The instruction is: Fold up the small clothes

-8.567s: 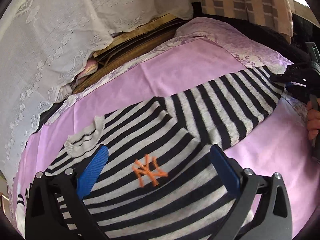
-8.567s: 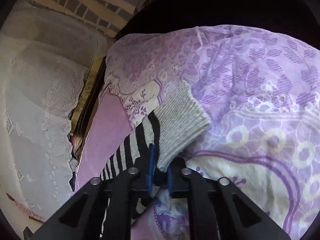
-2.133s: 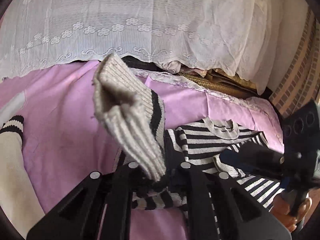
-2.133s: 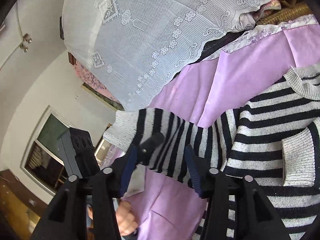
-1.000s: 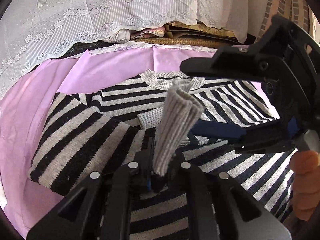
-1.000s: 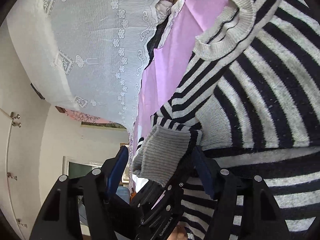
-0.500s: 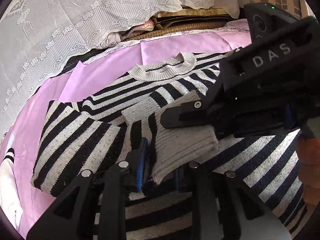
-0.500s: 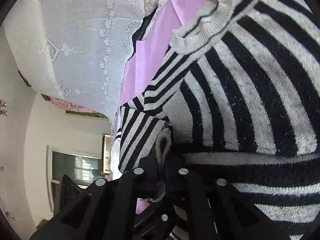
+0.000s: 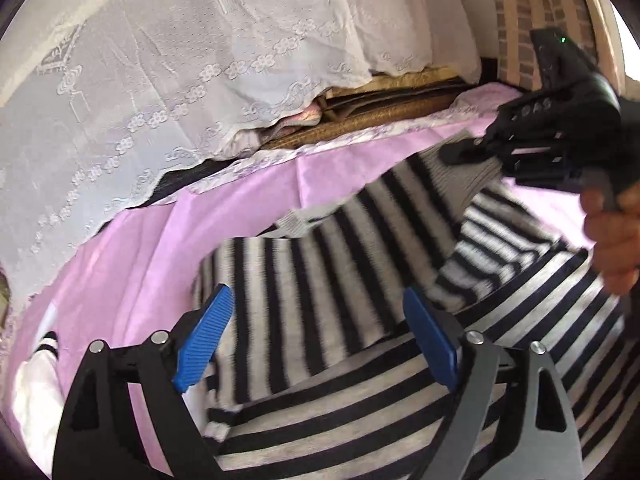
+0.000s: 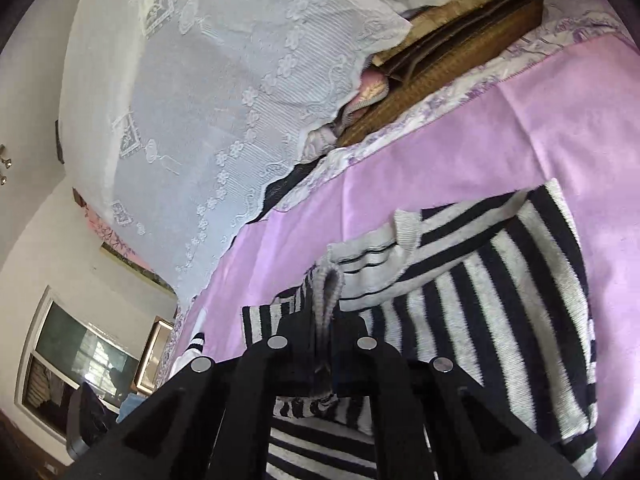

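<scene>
A black-and-grey striped sweater [image 9: 328, 280] lies on a pink sheet [image 9: 160, 248], partly folded. My left gripper [image 9: 316, 336] is open and empty, low over the sweater's striped body, its blue pads [image 9: 204, 336] wide apart. My right gripper [image 10: 326, 320] is shut on the sweater's grey ribbed cuff [image 10: 326, 292] and holds that sleeve up over the sweater [image 10: 500, 300]. It also shows in the left wrist view [image 9: 460, 156] at upper right, pinching the grey cuff [image 9: 468, 176], with the striped sleeve hanging below it.
White lace curtain [image 9: 180, 60] hangs behind the bed. Woven mats and folded cloth [image 9: 380, 108] lie stacked at the sheet's far edge. A white garment with black stripes [image 9: 36, 380] lies at the left. A brick-patterned wall [image 9: 532, 12] stands at right.
My left gripper has let go of the grey cuff and opened wide. My right gripper, now shut on the cuff, has lifted it up and to the right.
</scene>
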Action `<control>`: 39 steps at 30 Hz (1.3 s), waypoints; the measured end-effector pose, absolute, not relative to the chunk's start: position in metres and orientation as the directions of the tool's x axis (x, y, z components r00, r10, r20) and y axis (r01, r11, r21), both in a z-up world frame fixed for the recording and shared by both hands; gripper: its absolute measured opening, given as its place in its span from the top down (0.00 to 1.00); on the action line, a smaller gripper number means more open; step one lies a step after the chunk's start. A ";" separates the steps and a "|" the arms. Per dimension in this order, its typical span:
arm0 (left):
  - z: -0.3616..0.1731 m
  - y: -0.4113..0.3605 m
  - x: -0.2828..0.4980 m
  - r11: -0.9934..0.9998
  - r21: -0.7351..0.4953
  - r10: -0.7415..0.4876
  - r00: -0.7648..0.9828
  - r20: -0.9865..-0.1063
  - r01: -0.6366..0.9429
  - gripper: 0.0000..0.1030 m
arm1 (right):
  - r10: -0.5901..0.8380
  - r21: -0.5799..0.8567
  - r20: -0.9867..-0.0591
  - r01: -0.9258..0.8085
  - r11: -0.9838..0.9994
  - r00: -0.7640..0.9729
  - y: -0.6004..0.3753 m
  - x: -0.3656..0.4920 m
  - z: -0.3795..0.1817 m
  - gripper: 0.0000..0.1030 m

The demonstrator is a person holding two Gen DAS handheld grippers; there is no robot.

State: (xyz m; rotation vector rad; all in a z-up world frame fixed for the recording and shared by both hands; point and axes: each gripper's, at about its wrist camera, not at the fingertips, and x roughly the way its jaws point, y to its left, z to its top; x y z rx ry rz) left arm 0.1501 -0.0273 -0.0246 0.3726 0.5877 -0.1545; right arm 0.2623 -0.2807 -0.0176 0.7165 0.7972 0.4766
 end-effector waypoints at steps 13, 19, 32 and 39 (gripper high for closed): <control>-0.070 0.071 0.193 0.970 0.234 0.215 0.655 -0.725 -0.059 0.09 | 0.562 0.667 -0.605 -0.026 0.744 0.564 -0.288 0.273 -0.055 0.94; -0.041 0.084 0.207 0.989 0.124 0.142 0.665 -0.733 -0.074 0.11 | 0.561 0.672 -0.624 0.006 0.741 0.543 -0.294 0.276 -0.064 0.94; -0.077 0.096 0.287 0.895 0.335 0.445 0.524 -0.726 -0.294 0.09 | 0.462 0.549 -0.687 -0.015 0.835 0.560 -0.284 0.278 -0.062 0.86; -0.066 0.121 0.267 0.909 0.214 0.389 0.544 -0.744 -0.358 0.16 | 0.369 0.477 -0.667 -0.010 0.879 0.647 -0.291 0.267 -0.044 0.85</control>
